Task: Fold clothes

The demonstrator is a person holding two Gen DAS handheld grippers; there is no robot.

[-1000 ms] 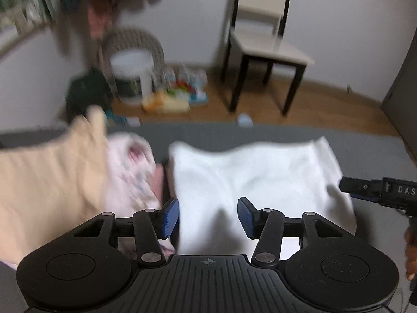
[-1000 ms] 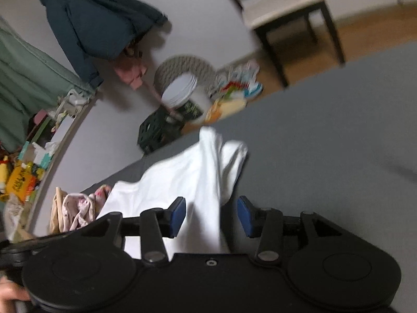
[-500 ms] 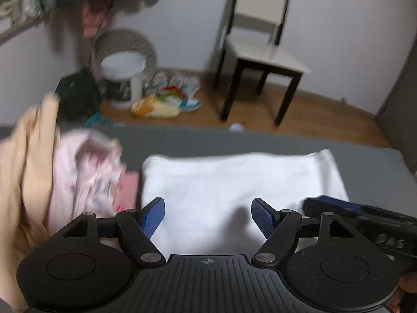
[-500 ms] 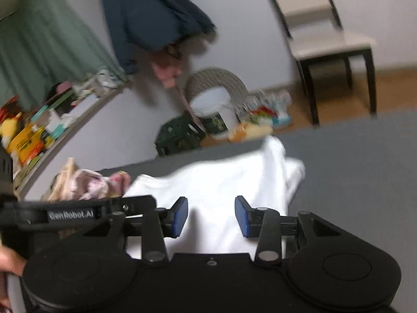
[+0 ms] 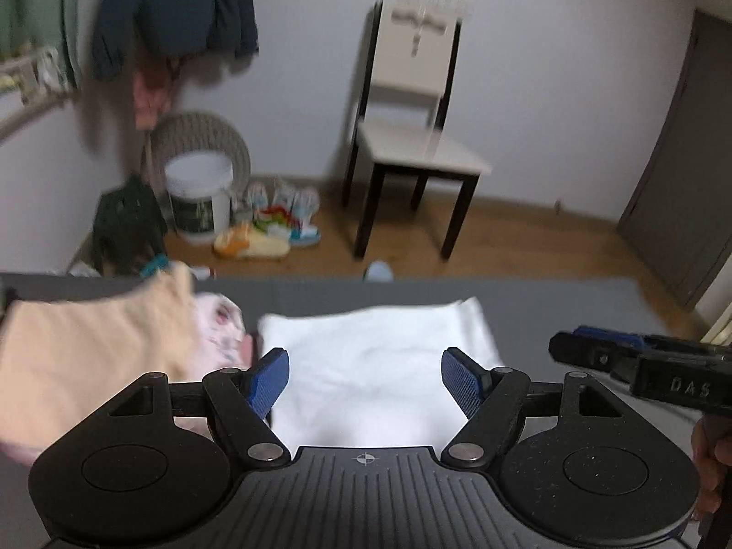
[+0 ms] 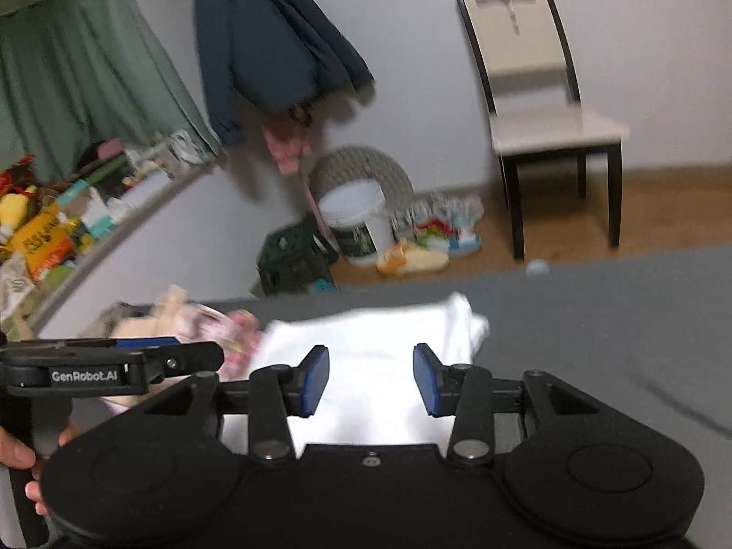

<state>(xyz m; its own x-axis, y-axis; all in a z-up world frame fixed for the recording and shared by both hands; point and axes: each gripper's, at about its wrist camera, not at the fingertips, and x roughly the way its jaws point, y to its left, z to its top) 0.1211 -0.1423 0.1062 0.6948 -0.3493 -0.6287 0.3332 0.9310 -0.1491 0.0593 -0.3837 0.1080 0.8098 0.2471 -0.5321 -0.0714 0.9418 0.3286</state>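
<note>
— Left wrist view: left gripper [image 5: 365, 384] spread wide, nothing between the blue pads [image 5: 270, 382], hanging over the near edge of the white garment [image 5: 379, 366]. Flat and roughly rectangular on the grey bed surface [image 5: 572, 306], towards the middle, long side parallel to the far edge.

— Right wrist view agrees: right gripper [image 6: 370, 379] also parted and empty, above the same white garment [image 6: 375, 366], whose right end looks doubled over or bunched near [image 6: 466, 320]. Hard to tell whether a sleeve or a folded hem.

— Likely next: another fold across. Best to pinch both near corners, one tool each, low against the cloth, catching every layer at once.

— And lift only enough to clear, carry evenly towards the far edge, lay down edge on edge. Otherwise skewed.

— Worth minding the left: beige garment [image 5: 91, 357] and floral pink garment [image 5: 219, 325] heaped at the left end of the bed, just beside the white one. Easy to snag with the left pad.

— Smooth the bunched right end first, perhaps.
</note>
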